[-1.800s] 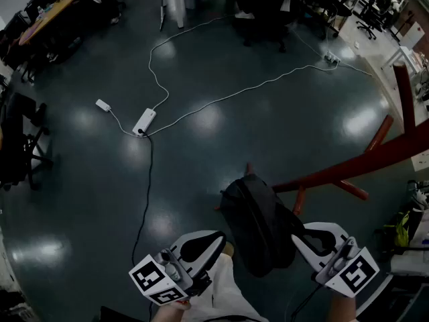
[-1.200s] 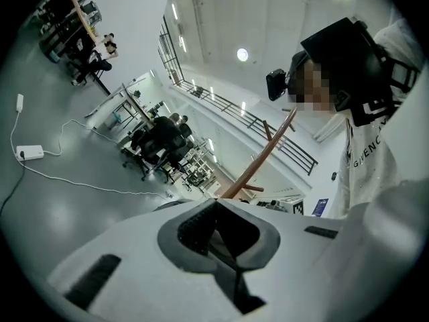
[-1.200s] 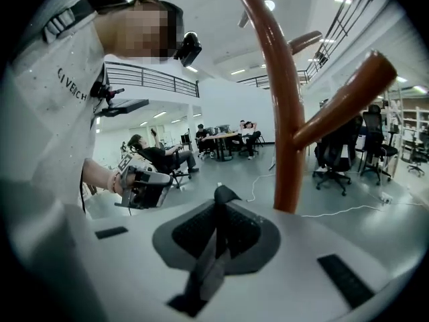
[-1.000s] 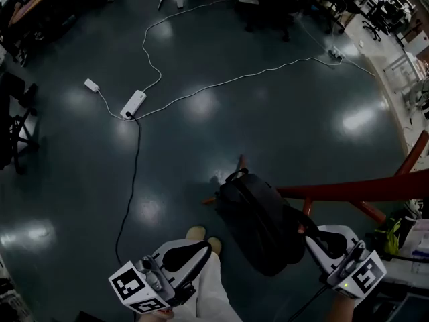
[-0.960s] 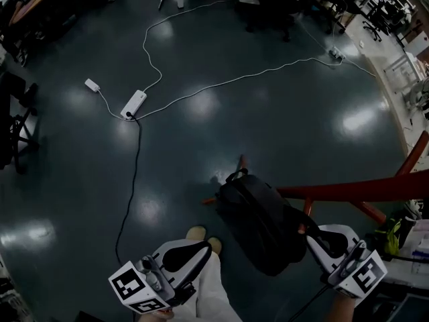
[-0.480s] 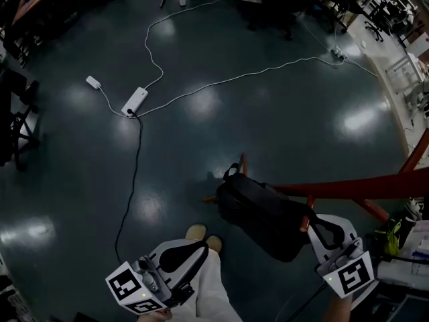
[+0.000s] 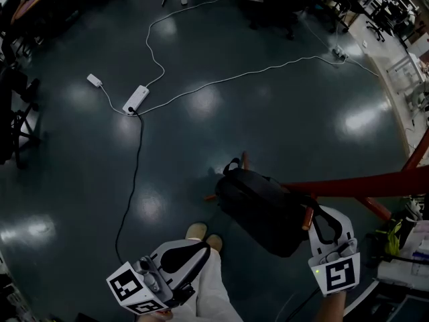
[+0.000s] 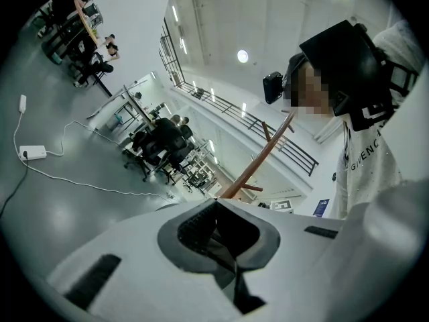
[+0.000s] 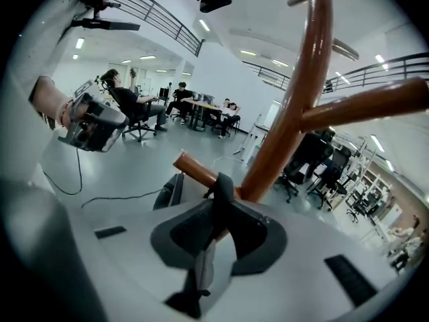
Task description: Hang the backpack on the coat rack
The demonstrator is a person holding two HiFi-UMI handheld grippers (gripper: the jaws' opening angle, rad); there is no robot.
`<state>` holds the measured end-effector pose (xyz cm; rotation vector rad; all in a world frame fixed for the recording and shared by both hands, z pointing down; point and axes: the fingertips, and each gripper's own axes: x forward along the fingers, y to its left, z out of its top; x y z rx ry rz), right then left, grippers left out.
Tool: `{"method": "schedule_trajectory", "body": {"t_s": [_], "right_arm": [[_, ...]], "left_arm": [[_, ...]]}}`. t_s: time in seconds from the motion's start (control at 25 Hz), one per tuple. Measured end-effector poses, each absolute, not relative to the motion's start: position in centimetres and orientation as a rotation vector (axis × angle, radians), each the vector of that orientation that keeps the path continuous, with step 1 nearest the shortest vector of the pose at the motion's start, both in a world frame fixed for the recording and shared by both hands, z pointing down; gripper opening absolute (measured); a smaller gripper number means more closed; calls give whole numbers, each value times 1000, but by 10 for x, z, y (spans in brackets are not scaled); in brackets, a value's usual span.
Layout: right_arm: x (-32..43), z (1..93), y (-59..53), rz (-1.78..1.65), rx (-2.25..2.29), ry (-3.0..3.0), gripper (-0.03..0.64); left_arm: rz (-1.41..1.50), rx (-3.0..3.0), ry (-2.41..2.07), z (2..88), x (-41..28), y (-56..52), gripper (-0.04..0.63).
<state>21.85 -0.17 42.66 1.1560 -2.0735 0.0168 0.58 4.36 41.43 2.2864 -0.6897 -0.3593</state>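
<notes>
The black backpack (image 7: 258,206) hangs just above the floor beside the red coat rack (image 7: 365,183). My right gripper (image 7: 316,219) is shut on its black top strap (image 9: 221,196), right at a short rack peg (image 7: 308,217). In the right gripper view the strap loops over the brown peg (image 9: 196,170), which branches from the trunk (image 9: 289,106); the strap runs down between my right gripper's (image 9: 211,237) jaws. A bit of the bag (image 9: 169,192) shows below the peg. My left gripper (image 7: 200,248) is held low at the left, away from the bag, shut (image 8: 221,247) with nothing in it.
A white power strip (image 7: 135,100) with white cables (image 7: 234,79) and a black cord (image 7: 131,180) lies on the dark glossy floor. Office chairs and desks line the far edges. The person's shoes (image 7: 202,232) stand near the bag. Clutter sits at the right (image 7: 397,237).
My right gripper has rolled and shifted toward the rack peg, swinging the backpack from hanging upright to lying more sideways. The left gripper has stayed where it was.
</notes>
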Motion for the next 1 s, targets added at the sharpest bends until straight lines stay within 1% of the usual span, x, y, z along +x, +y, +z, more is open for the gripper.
{"method": "schedule_trajectory", "body": {"t_s": [0.08,0.28,0.44,0.6,0.76,0.88,1.0], "right_arm": [[221,430,-3,29,1180,-2051,48],[232,433,3,135,1281,-2047,129],[242,437,10,410,1413,-2129,172],[248,446,21,717,1537,-2163,179],[237,442,33,978,1527,-2251,176],[235,428,40,1061,1544,-2317,176],[233,412,42,1049,1552,-2362,176]], "left_arm": [[-359,2287,-692,415,4,44,8],[-362,2282,-692,416,2,47,8],[-365,2276,-692,418,1,48,8],[-363,2277,-689,418,1,50,8],[-361,2275,-689,417,1,48,8],[-366,2279,-682,410,3,48,8],[-375,2291,-673,402,7,46,8]]}}
